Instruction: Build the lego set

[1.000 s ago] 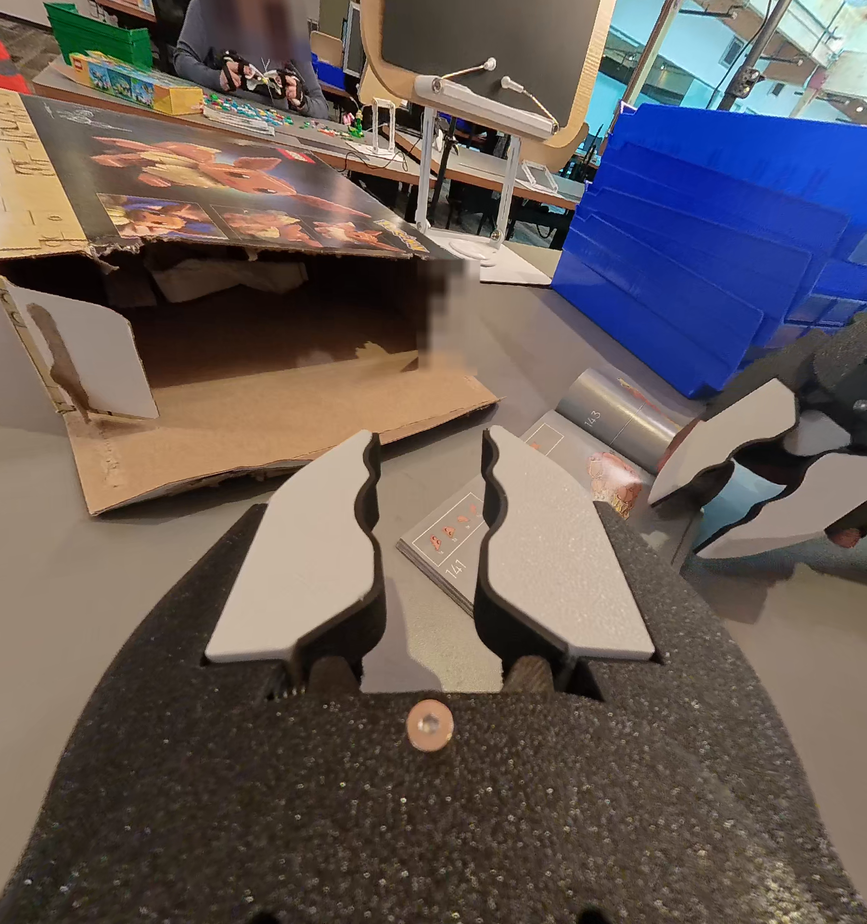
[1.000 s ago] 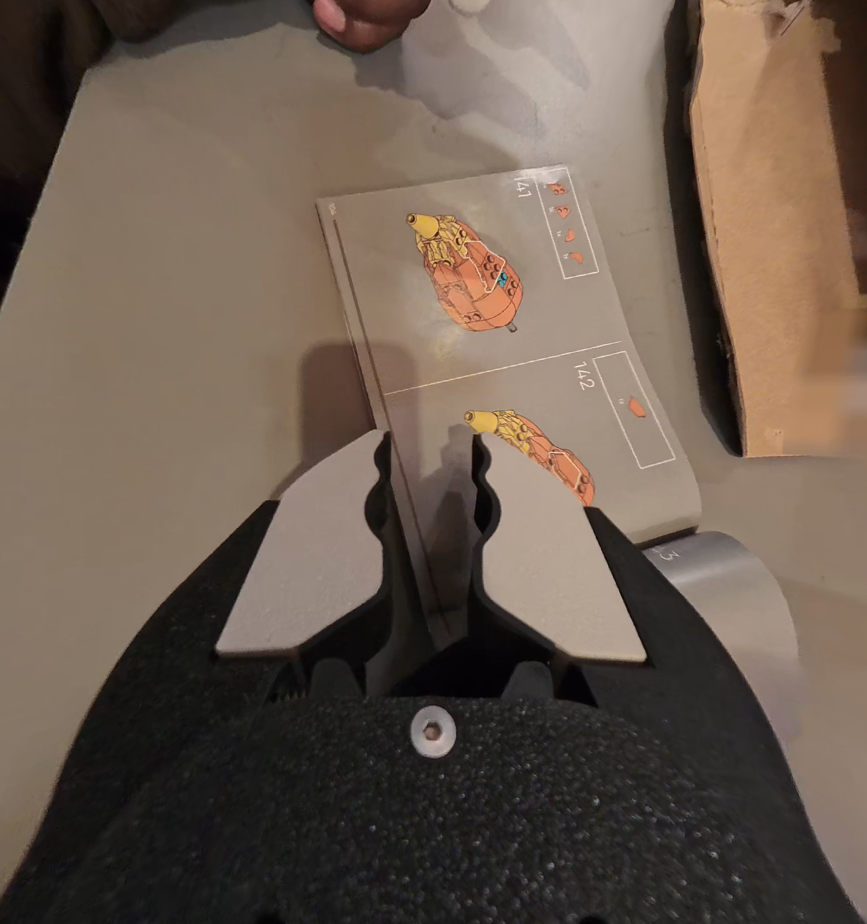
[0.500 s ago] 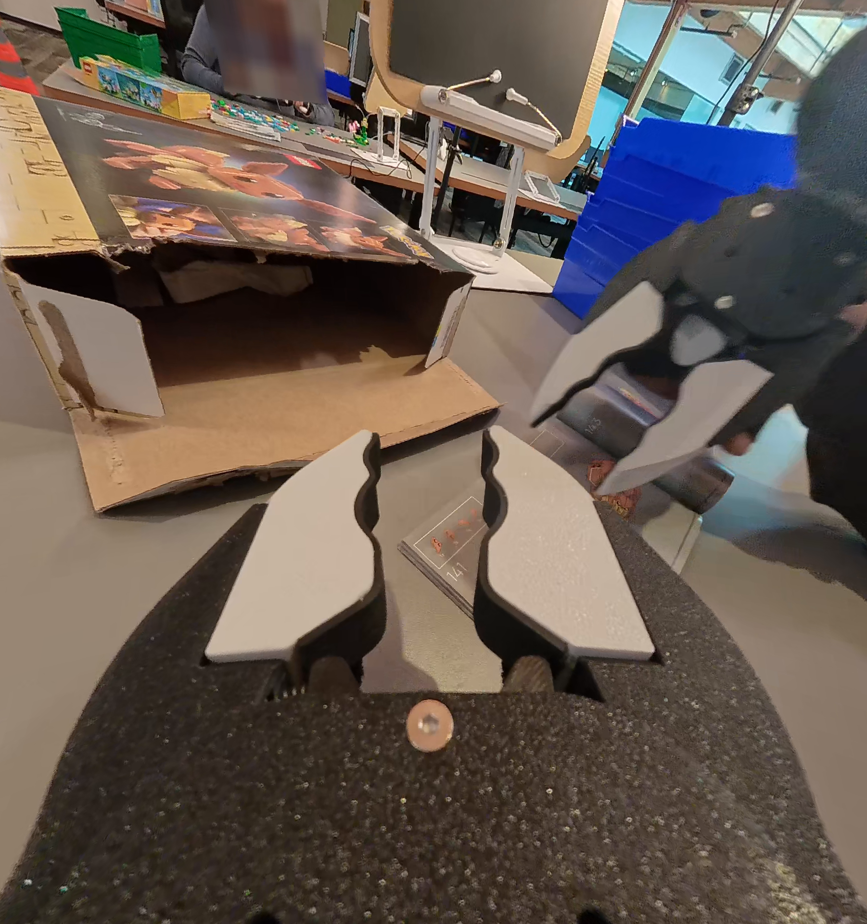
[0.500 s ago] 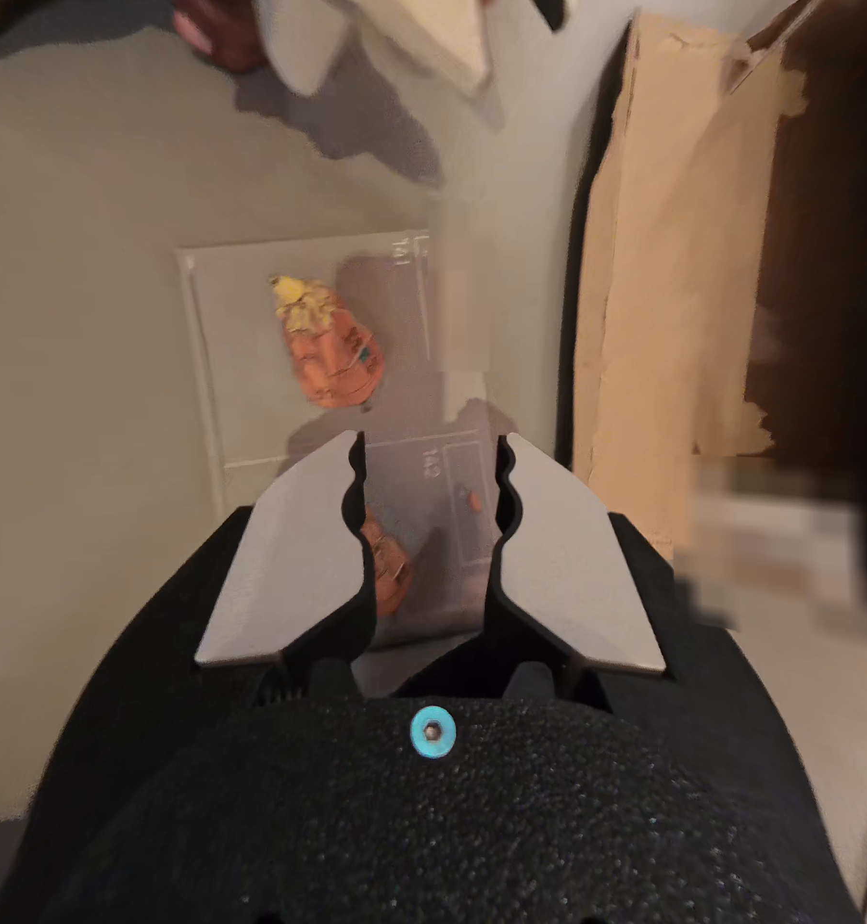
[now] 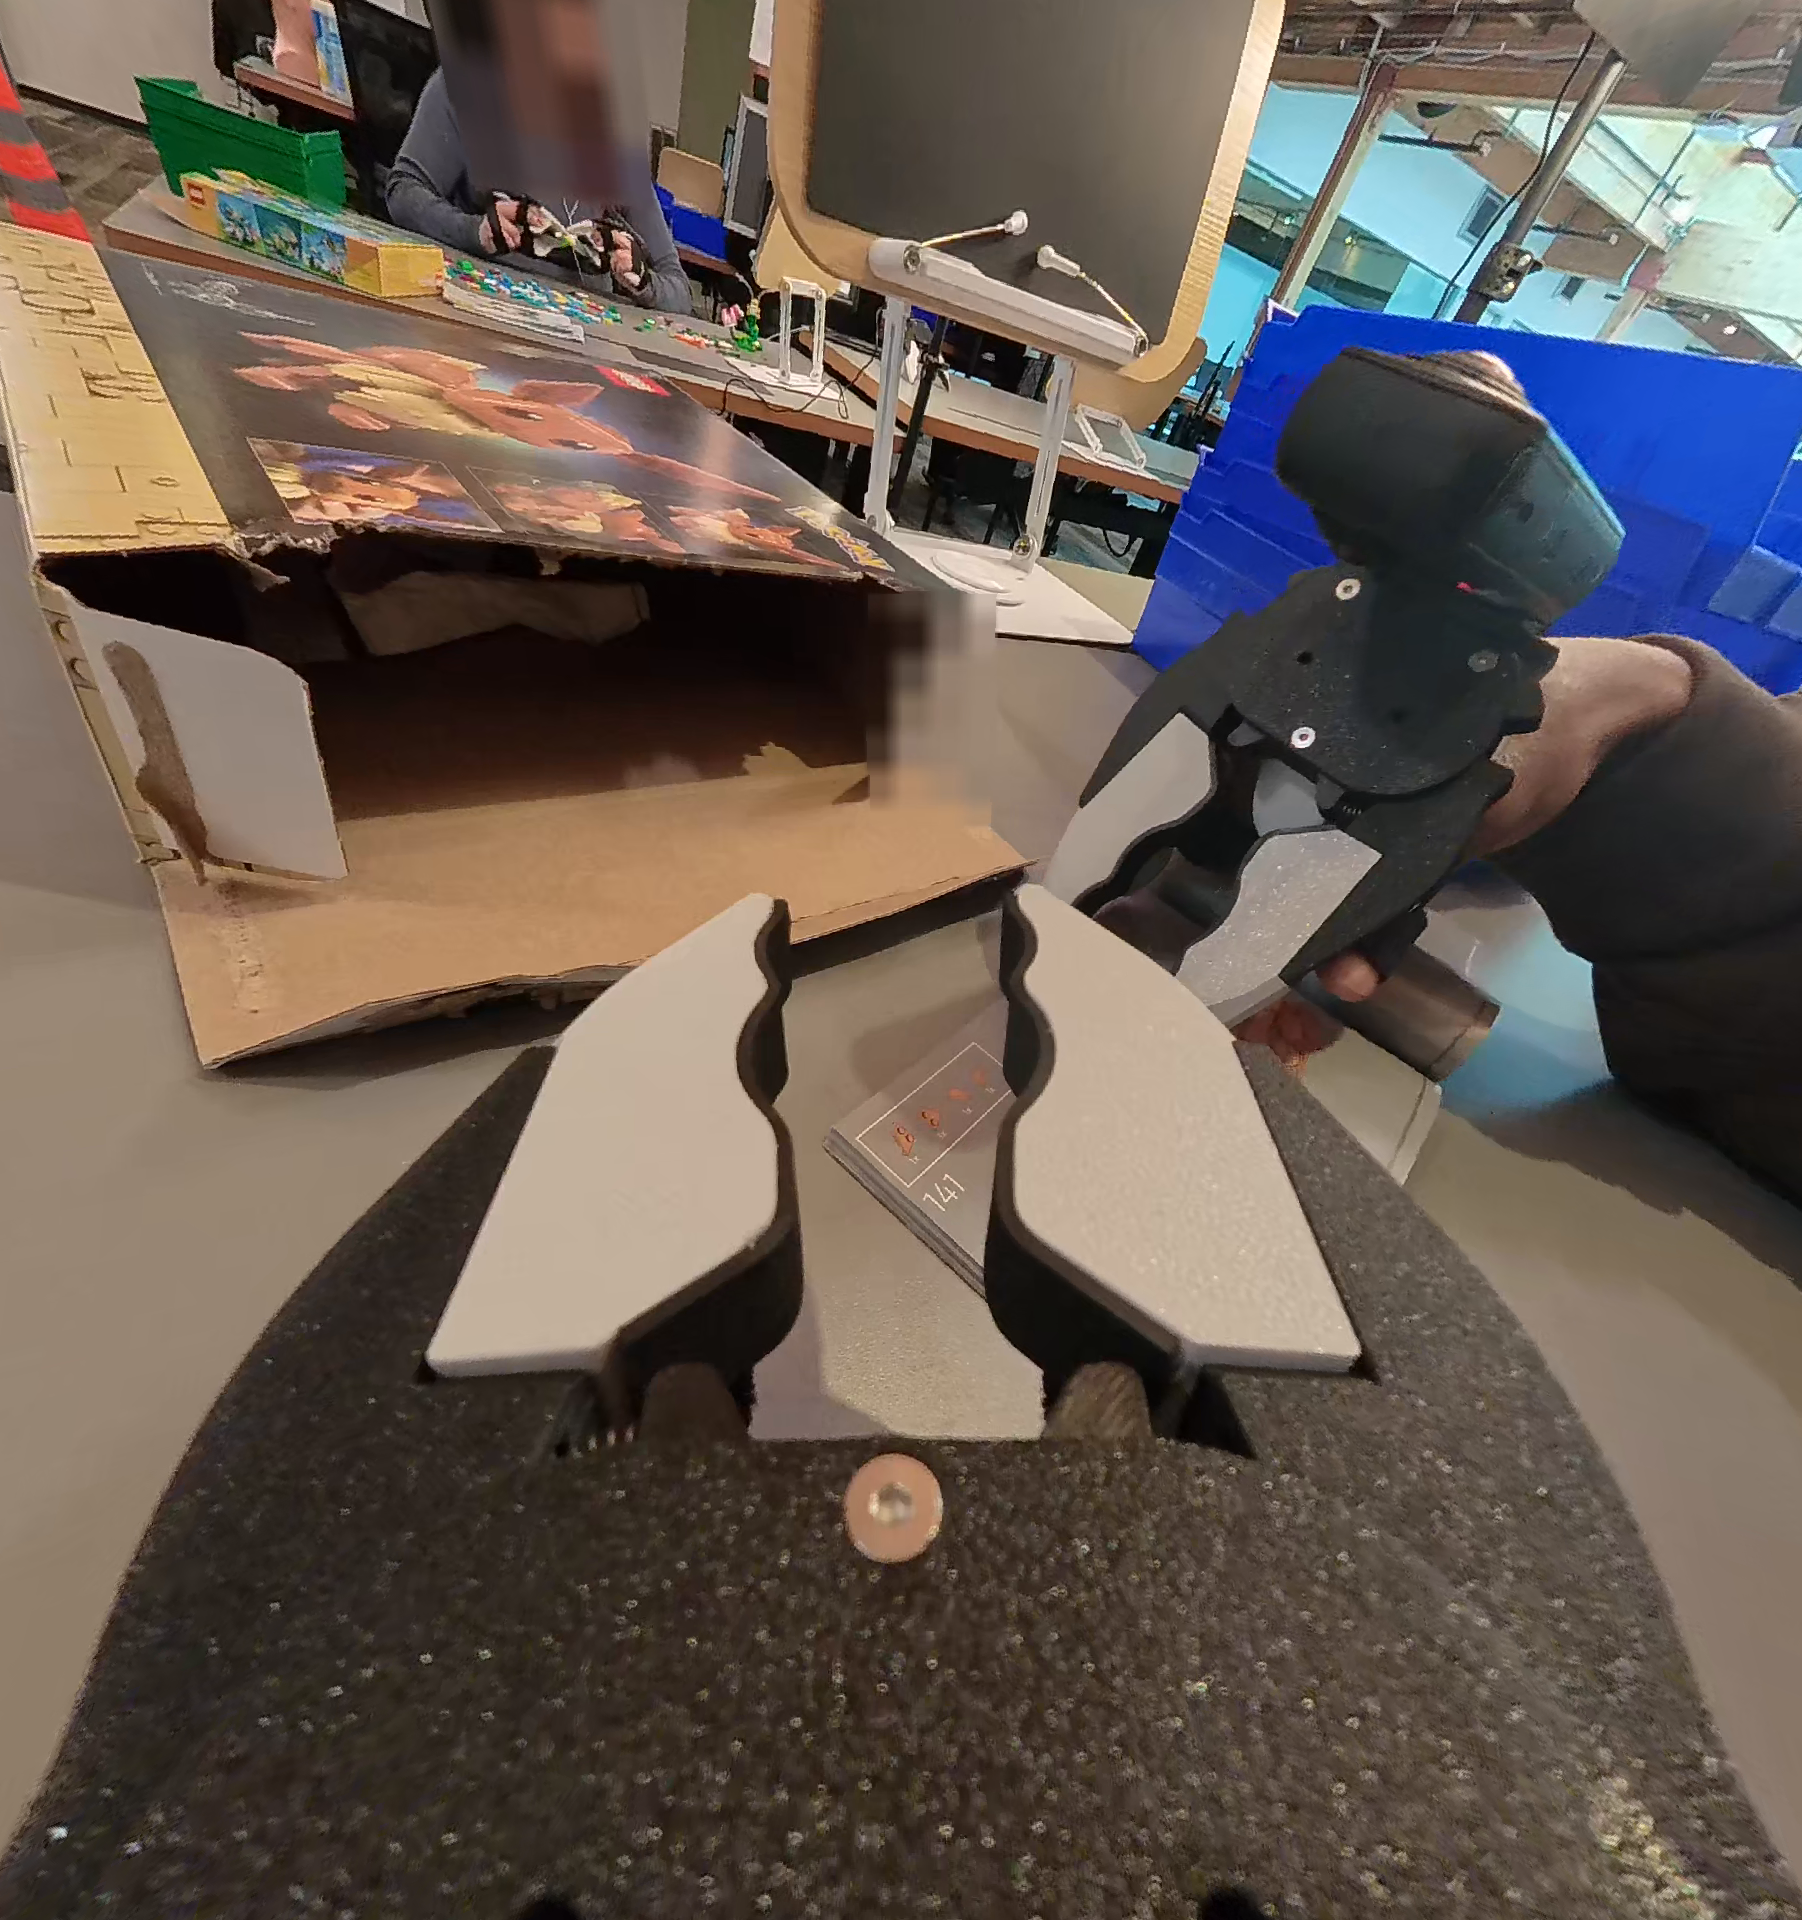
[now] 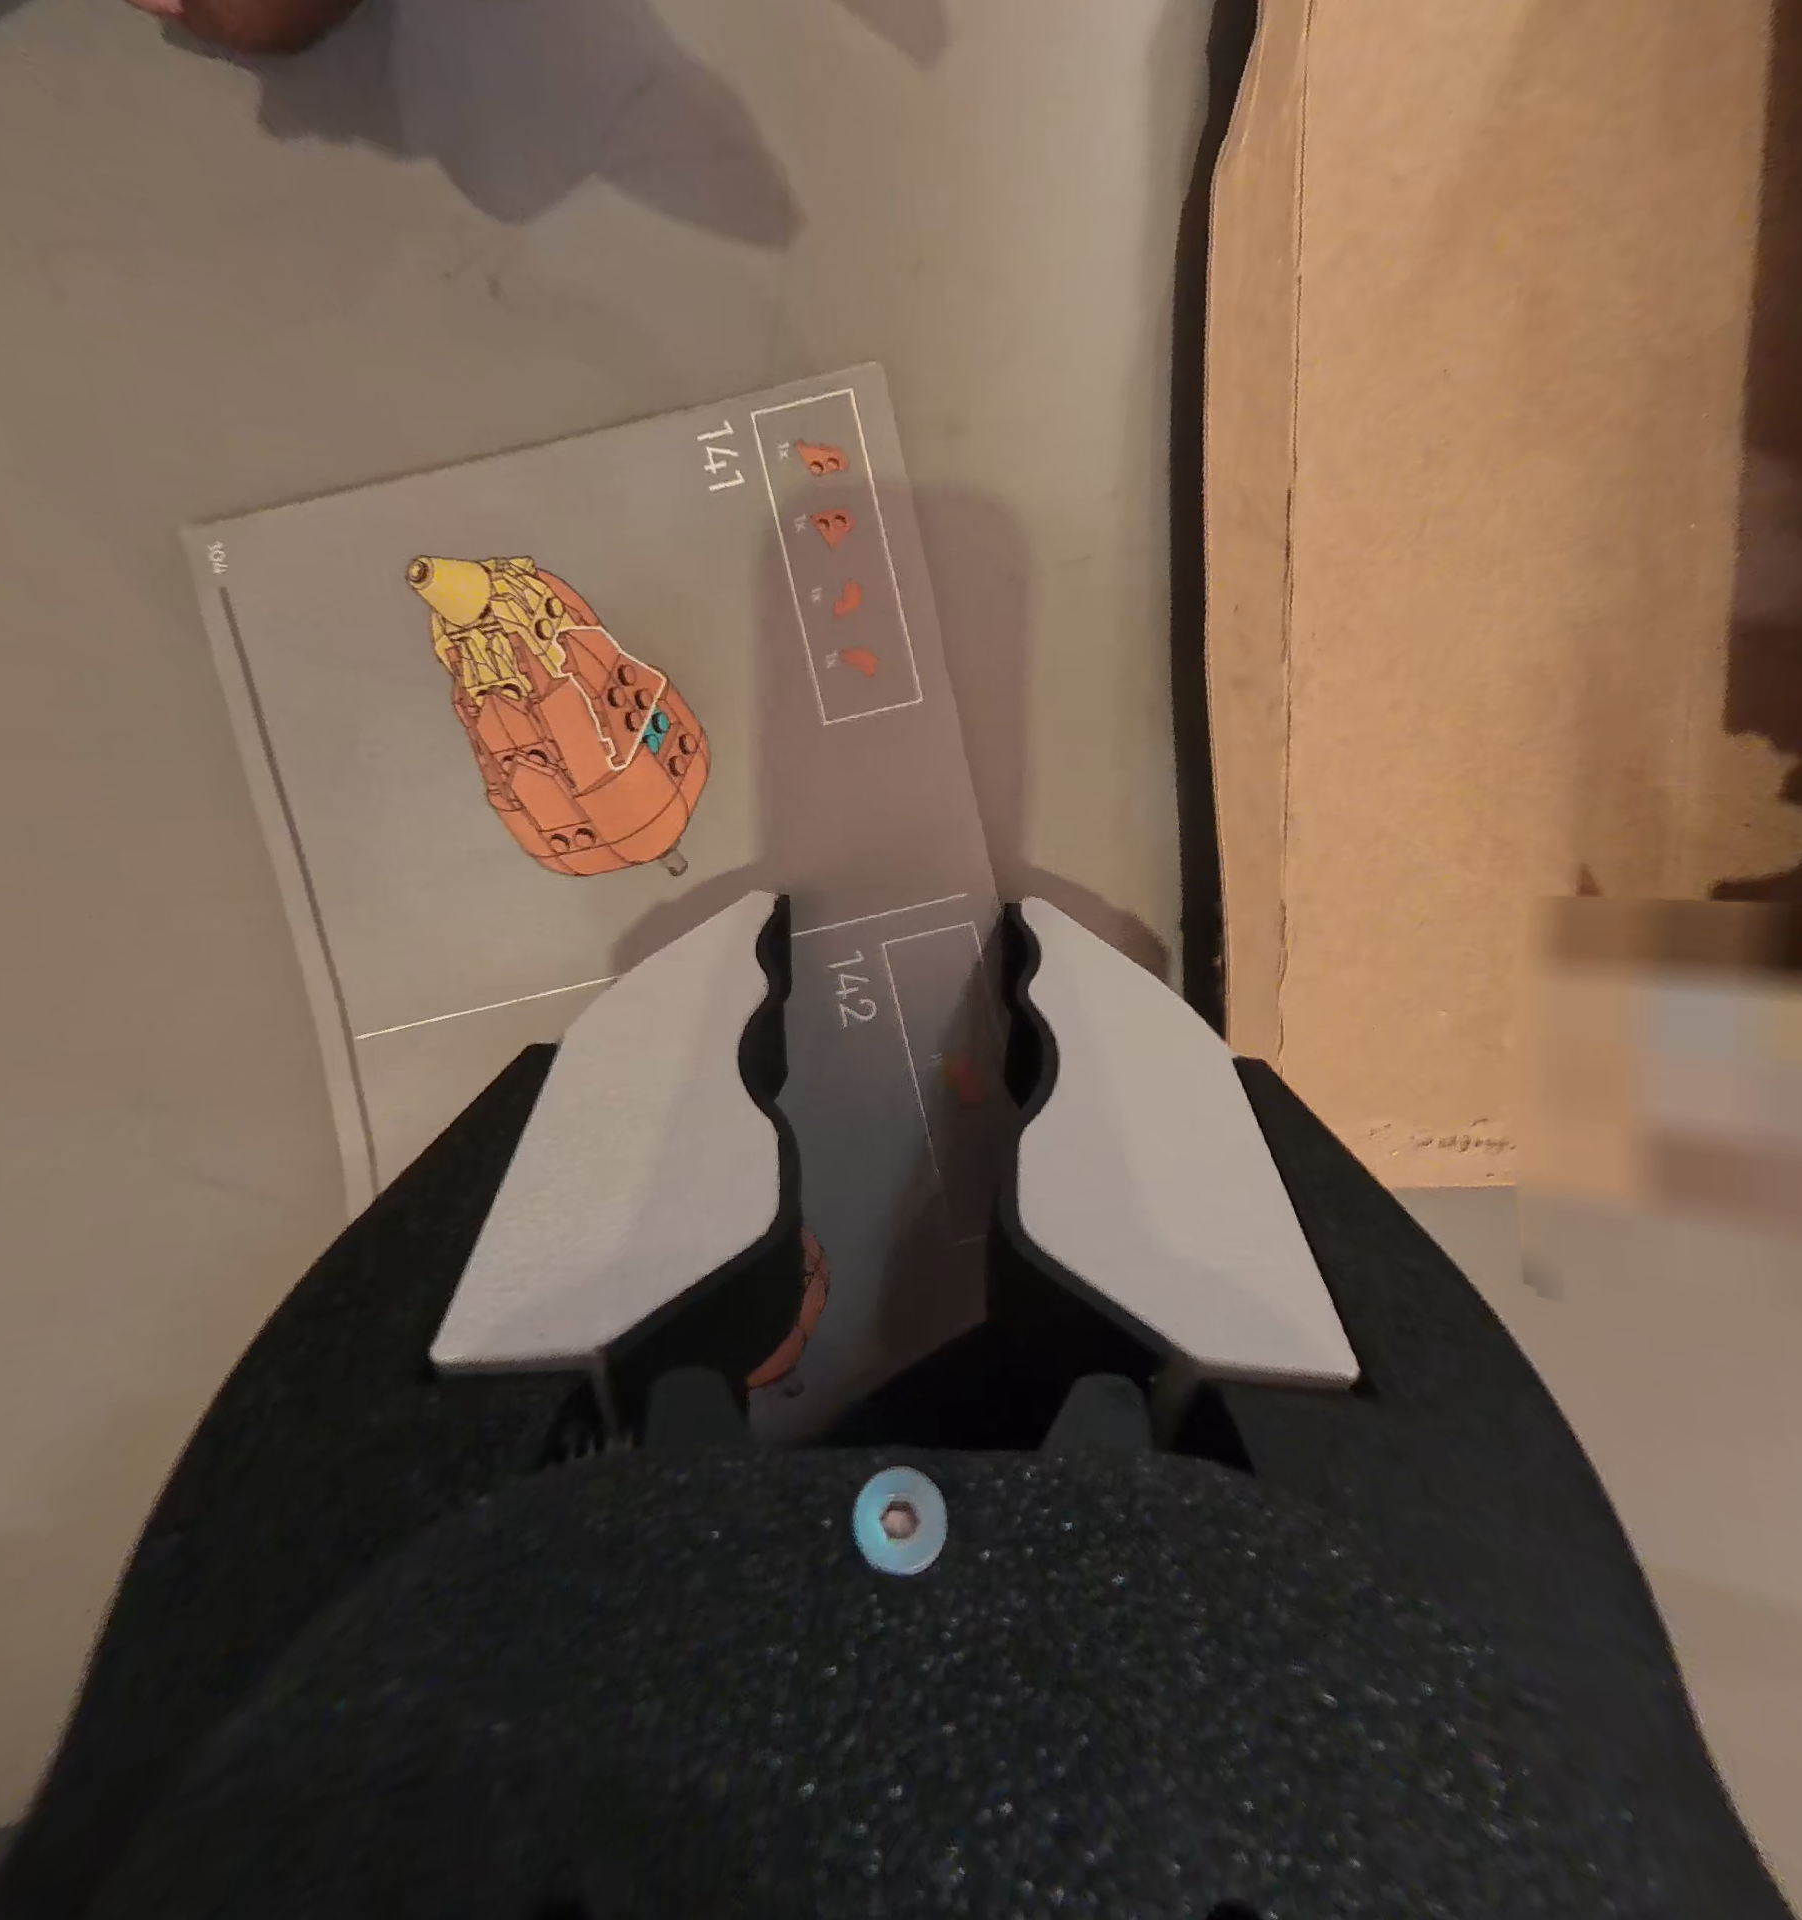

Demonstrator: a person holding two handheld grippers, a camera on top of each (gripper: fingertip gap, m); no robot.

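Observation:
The open instruction booklet [image 6: 564,727] lies flat on the grey table and shows drawings of an orange and yellow model. My right gripper [image 6: 895,909] is open and empty, hovering over the booklet's right half. In the left wrist view the right gripper [image 5: 1146,940] points down at the booklet [image 5: 928,1143] next to a curled-over page [image 5: 1427,1023]. My left gripper [image 5: 892,914] is open and empty, low over the table just short of the booklet's corner. No loose bricks show near either gripper.
A torn, open cardboard set box [image 5: 564,831] lies on its side just beyond the booklet, and its flap [image 6: 1396,623] is right of the right gripper. Blue bins [image 5: 1707,488] stand at the back right. A person [image 5: 523,197] works at a far table. The grippers' ends are close to 12 centimeters from one another.
The right gripper lifted off the booklet's near edge, swung over the page toward the box and opened wider. The left gripper has barely moved.

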